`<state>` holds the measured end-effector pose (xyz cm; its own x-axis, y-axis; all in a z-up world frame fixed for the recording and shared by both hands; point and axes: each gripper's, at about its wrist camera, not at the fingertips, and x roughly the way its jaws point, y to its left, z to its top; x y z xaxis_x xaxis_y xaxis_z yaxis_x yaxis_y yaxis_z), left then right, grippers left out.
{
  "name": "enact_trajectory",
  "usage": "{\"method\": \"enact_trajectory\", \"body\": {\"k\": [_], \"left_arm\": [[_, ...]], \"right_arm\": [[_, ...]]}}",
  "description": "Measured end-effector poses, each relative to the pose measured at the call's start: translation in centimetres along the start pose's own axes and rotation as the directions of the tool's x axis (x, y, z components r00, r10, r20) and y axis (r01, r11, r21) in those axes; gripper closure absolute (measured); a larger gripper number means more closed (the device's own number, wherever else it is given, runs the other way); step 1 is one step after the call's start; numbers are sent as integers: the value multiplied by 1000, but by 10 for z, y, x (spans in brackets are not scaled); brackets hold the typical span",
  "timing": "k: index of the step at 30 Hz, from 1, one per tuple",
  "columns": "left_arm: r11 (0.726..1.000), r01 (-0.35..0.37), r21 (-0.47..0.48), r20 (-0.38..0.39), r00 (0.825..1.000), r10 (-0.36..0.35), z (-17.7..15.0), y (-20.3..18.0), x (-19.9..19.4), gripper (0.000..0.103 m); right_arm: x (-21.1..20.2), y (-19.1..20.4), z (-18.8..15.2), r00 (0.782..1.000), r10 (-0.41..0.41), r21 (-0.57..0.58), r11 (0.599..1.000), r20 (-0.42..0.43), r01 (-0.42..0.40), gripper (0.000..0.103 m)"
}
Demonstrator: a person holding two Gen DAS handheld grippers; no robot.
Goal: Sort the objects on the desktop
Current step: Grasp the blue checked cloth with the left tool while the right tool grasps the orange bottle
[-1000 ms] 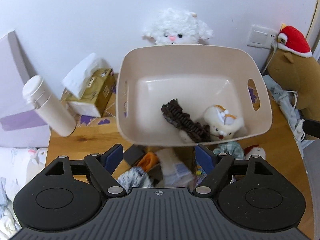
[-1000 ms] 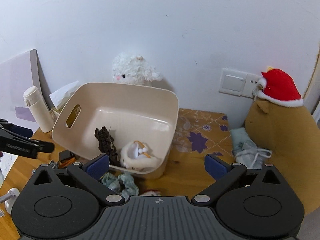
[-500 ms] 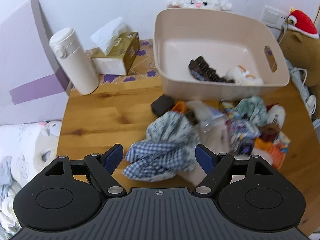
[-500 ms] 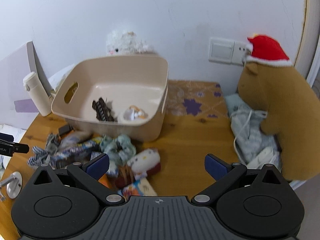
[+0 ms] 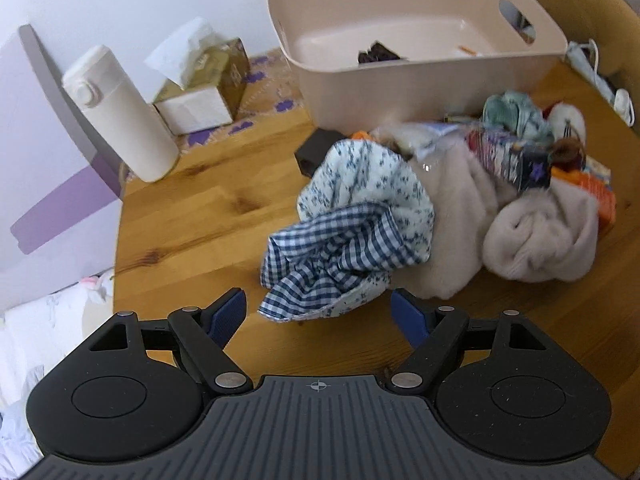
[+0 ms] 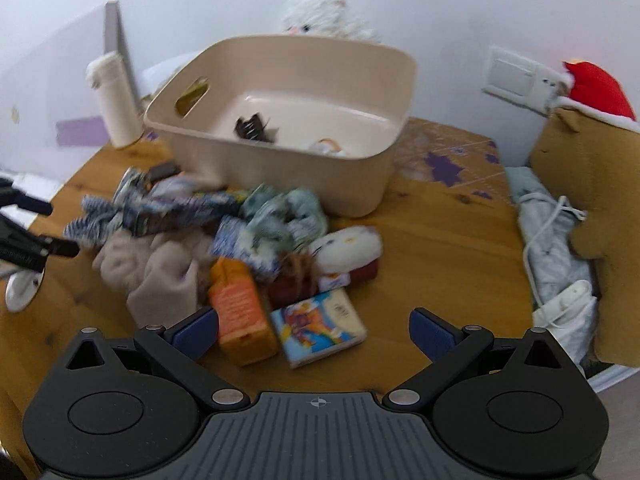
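Note:
A beige bin point(image 5: 420, 76) point(image 6: 360, 184) stands at the back of the wooden desk, holding a dark hair claw point(image 6: 252, 128) and a small white toy point(image 6: 326, 147). In front of it lies a heap: a blue checked cloth point(image 5: 340, 256), a cream fleece point(image 5: 536, 236), a green scrunchie point(image 6: 280, 216), an orange box point(image 6: 240, 312), a picture card pack point(image 6: 318, 326) and a white plush point(image 6: 348, 246). My left gripper point(image 5: 318, 316) is open just before the checked cloth. My right gripper point(image 6: 314, 330) is open, straddling the orange box and card pack.
A white flask point(image 5: 120, 112) and a tissue box point(image 5: 204, 84) stand at the back left by a purple-and-white board point(image 5: 44, 160). A brown plush with a red hat point(image 6: 592, 184) and a grey bundle with cord point(image 6: 552, 240) fill the right edge. A white plush point(image 6: 320, 20) sits behind the bin.
Both grippers have pulled back from the bin and dropped toward the heap on the desk. The heap now fills the foreground. Both stay open.

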<state>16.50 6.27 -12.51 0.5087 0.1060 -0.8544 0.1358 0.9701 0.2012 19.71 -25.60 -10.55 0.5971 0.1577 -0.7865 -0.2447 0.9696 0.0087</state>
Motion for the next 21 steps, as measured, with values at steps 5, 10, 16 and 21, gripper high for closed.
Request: {"method": "enact_trajectory", "body": {"k": [5, 10, 16, 21], "left_arm": [[999, -14, 29, -1, 1000, 14, -1, 1, 19, 22], [998, -11, 64, 3, 1000, 11, 0, 2, 31, 22], [993, -19, 115, 21, 1000, 17, 3, -5, 43, 22], [992, -26, 125, 41, 999, 21, 10, -12, 49, 23]], "right_arm": [[19, 14, -8, 999, -20, -74, 997, -33, 18, 0], [35, 30, -9, 998, -20, -160, 987, -55, 11, 3], [55, 50, -2, 998, -28, -273, 962, -53, 12, 12], [68, 61, 3, 997, -25, -325, 946, -70, 0, 26]]}}
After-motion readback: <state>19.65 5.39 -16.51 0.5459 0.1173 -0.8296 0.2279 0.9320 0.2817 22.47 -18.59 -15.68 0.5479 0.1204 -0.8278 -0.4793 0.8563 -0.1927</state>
